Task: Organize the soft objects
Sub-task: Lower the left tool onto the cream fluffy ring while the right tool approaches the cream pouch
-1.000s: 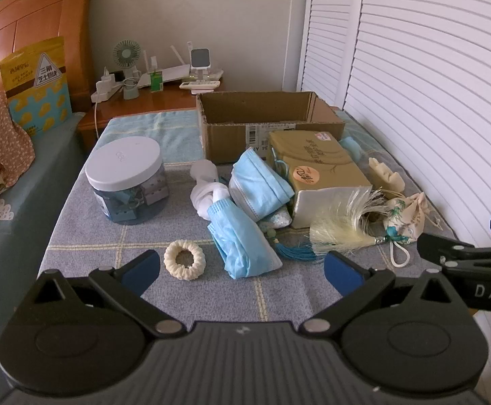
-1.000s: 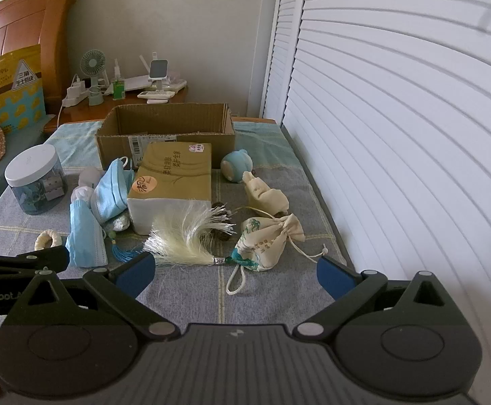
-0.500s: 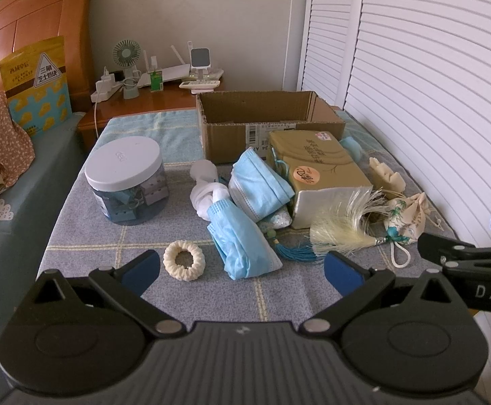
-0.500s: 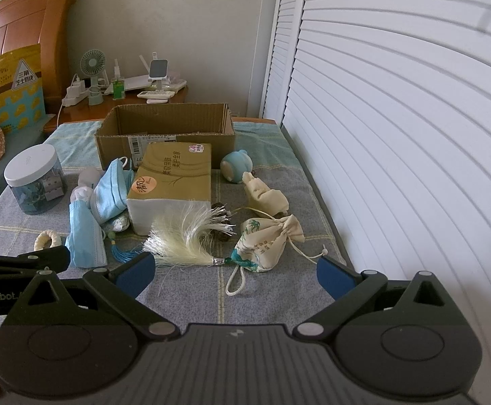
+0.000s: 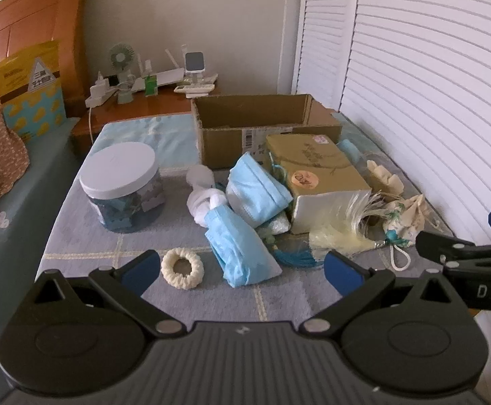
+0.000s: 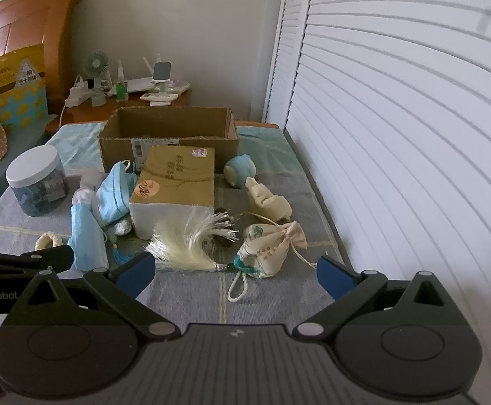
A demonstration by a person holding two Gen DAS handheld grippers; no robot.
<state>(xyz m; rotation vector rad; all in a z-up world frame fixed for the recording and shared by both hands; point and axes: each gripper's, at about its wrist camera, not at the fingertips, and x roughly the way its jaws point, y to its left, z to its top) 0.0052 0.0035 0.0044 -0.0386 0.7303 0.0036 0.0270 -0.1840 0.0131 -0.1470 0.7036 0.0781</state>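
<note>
Right wrist view shows the cream drawstring cloth pouch [image 6: 272,246] just above centre between the wide-spread, empty right tongs [image 6: 235,271], long axis slanting up-right, open cloth below it; the left tongs [image 5: 240,270], equally wide and empty, sit nearer the crumpled blue face mask [image 5: 242,253].

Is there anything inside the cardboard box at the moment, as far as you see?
Cannot tell; only the cardboard box inner walls show, its floor is hidden.

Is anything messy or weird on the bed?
Yes. Soft things lie jumbled: two blue face masks crumpled and overlapping, and a cream tassel splayed against the tan box. The cardboard box behind them looks empty.
</note>
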